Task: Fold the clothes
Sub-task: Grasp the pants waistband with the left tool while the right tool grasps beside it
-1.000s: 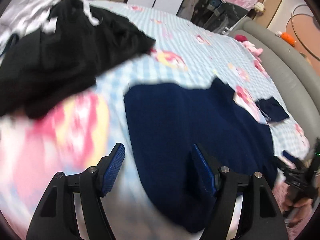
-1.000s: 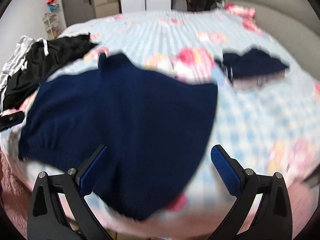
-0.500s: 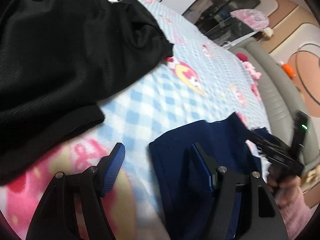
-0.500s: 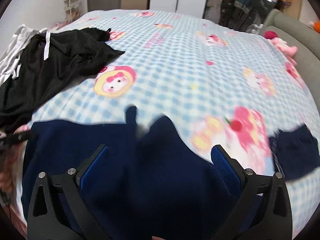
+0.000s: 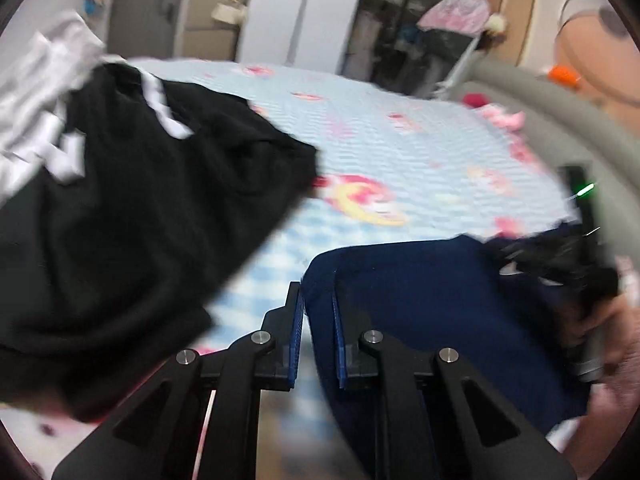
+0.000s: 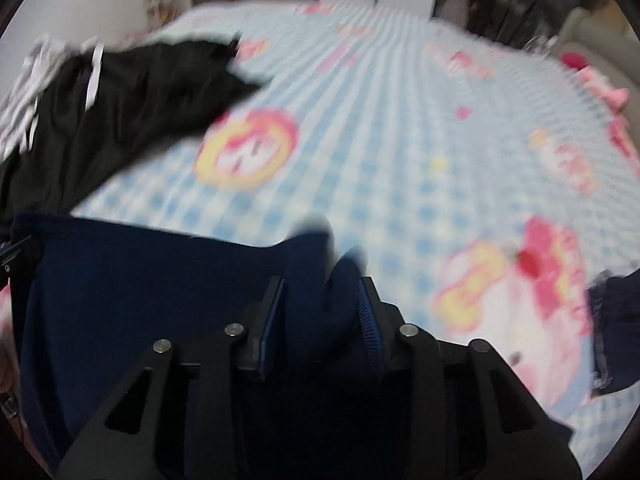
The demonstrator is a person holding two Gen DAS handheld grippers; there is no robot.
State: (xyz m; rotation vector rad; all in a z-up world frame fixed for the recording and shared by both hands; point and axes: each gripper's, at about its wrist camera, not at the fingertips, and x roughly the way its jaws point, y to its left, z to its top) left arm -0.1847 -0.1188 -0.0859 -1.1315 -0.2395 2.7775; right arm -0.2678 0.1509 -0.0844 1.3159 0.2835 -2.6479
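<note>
Two claws grip one dark navy knitted garment (image 5: 420,300) lying at the near edge of a bed covered in a light blue checked sheet with pink and yellow cartoon prints (image 5: 400,152).

In the left wrist view, the left claw (image 5: 317,312) is clenched on the garment's left corner — its two blue-padded fingers pinch the fabric edge between them. The navy cloth spreads away toward 3 o'clock, where the other black tool with a small green light sits at the frame's edge, held in a person's hand (image 5: 608,332).

In the right wrist view, the right claw (image 6: 322,308) is closed around a bunched fold of the same navy garment (image 6: 140,280), which bulges up between its two fingers. The rest of the cloth stretches toward 9 o'clock along the bottom of the frame.

One black garment with white stripes (image 5: 120,200) lies in a heap at 10 o'clock of the navy one, apart from it, with bare sheet between them. One pale grey-white cloth (image 5: 36,80) lies partly under that heap's far left side. One smaller dark navy piece (image 6: 616,332) rests on the sheet at 3 o'clock in the right wrist view, well apart from the held garment. Both views are blurred.
</note>
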